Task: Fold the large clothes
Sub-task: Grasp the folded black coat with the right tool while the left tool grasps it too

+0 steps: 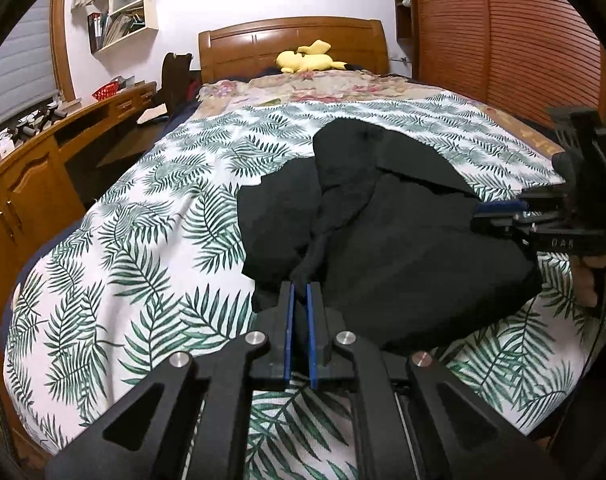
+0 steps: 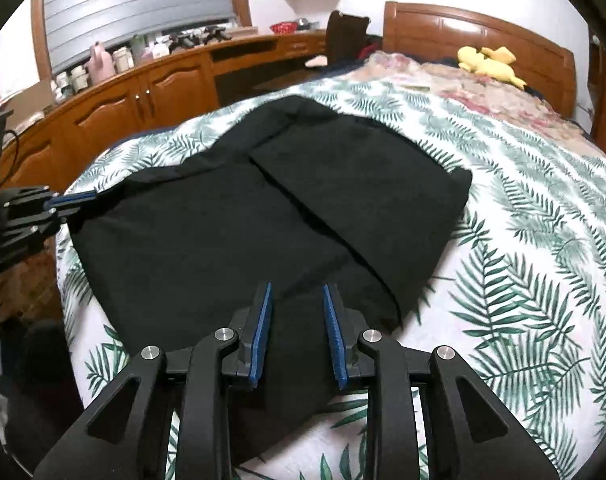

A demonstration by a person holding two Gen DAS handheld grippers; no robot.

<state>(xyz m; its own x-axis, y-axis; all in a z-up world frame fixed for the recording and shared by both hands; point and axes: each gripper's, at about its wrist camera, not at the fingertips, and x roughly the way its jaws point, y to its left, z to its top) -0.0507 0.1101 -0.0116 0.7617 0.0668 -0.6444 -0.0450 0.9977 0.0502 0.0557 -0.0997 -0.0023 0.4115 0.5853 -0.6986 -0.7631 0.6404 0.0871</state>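
- Black garment (image 2: 263, 208) lies mid-bed on leaf-print sheet (image 1: 143, 208); sheet bare left & far.
- Left gripper (image 1: 300, 292) clamped on garment's near-left edge.
- Right gripper (image 2: 296, 300) jaws apart over near edge, not pinching.
- "DAB" on right gripper's body.

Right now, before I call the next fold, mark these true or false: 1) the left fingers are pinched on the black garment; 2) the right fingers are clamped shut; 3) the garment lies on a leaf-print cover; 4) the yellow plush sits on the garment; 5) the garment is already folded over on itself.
1) True: the left gripper is shut on a bunched edge of the black garment.
2) False: the right gripper stands partly open over the cloth, its fingers not pinching it.
3) True: it lies on the leaf-print cover.
4) False: the yellow plush lies by the headboard.
5) True: a layer overlaps another.
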